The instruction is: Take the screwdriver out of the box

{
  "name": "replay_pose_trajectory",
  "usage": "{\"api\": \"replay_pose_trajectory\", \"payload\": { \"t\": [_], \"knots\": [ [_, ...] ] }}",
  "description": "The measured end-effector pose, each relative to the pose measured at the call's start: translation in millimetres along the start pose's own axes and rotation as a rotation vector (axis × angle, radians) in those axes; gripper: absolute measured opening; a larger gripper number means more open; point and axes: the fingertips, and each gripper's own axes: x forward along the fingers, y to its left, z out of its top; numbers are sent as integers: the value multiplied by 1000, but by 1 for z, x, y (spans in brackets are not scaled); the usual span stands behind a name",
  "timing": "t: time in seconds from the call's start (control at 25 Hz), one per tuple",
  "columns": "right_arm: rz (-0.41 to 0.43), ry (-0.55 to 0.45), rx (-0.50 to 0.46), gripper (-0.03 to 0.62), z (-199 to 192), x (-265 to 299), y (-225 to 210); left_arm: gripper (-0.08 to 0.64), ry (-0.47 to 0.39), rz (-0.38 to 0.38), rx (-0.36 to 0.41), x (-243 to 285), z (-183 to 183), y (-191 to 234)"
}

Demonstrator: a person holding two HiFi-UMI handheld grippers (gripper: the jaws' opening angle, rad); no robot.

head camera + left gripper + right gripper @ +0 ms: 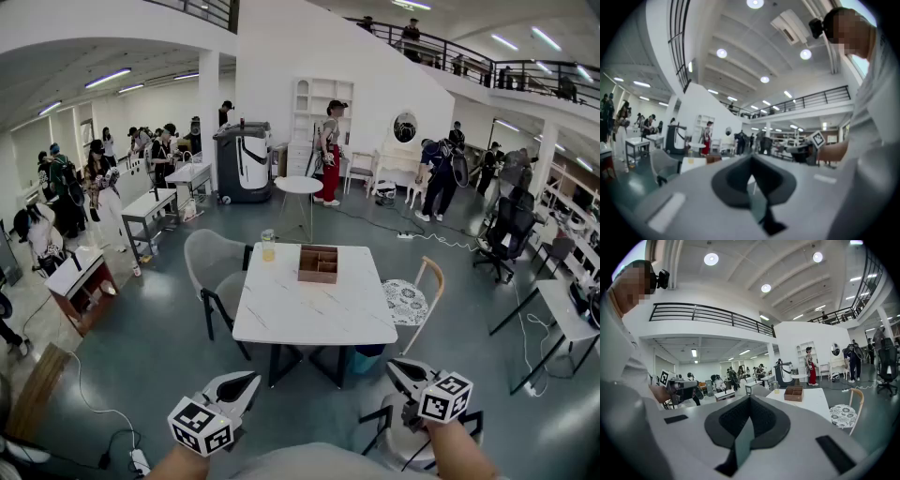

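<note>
A: Where's the screwdriver?
B: Too far off to see. I'd guess it lies inside the compartmented wooden box (318,263) at the far edge of the white counter (309,314).
A: And the grippers?
B: The left gripper (249,380) and right gripper (395,367) are both pinched closed and empty, well short of the counter. Nothing has begun: approach first, then spread one gripper over the box

Box (318,263) contents too small to tell; left forearm (176,465), right forearm (461,452) cut by bottom edge.
</note>
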Motion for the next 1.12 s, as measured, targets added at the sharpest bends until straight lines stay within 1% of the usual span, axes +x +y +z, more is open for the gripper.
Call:
{"api": "replay_pose_trajectory", "payload": {
  "t": [0.16, 0.48, 0.6, 0.8, 1.12],
  "knots": [
    [-2, 5, 5, 6, 4, -7, -5, 5, -1, 2, 3, 6, 2, -9],
    [26, -9, 6, 6, 6, -28, -15, 5, 8, 10, 18, 17, 4, -36],
    [47, -17, 5, 8, 4, -37, -21, 5, 16, 14, 22, 22, 3, -49],
    [47, -22, 12, 8, -1, -57, -35, 5, 31, 11, 31, 37, 1, -74],
    [75, -28, 16, 8, -10, -85, -59, 5, 54, 6, 41, 64, -5, -113]
  ]
}}
